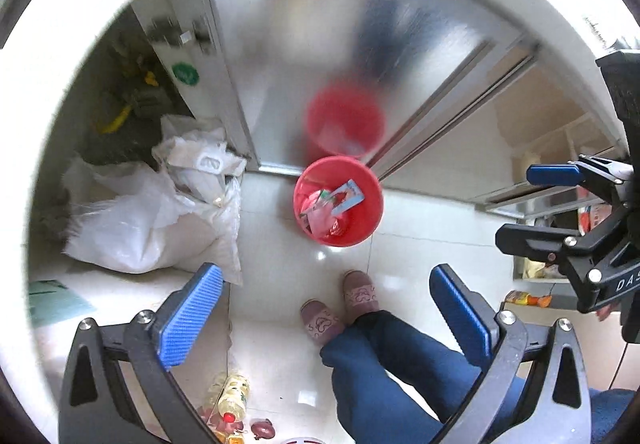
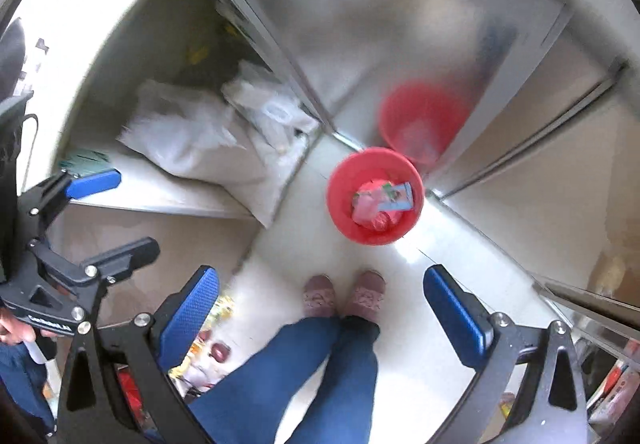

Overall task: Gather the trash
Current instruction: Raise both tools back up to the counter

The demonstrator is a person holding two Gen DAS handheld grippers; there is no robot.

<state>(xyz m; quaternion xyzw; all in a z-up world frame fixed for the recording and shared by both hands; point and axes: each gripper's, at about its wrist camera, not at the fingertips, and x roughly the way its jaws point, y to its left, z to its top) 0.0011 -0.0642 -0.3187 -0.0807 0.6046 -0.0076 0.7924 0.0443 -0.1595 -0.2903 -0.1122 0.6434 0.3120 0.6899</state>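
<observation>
Both grippers, left gripper and right gripper, gape empty above red bin; loose wrappers piled inside may spill if bumped.

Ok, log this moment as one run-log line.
left gripper: open, empty | right gripper: open, empty | red bin: on floor, holds wrappers

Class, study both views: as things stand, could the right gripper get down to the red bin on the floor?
Probably yes: the right gripper is open and empty, and the red bin stands open-topped on bare floor, nothing between; it is just well below.
</observation>
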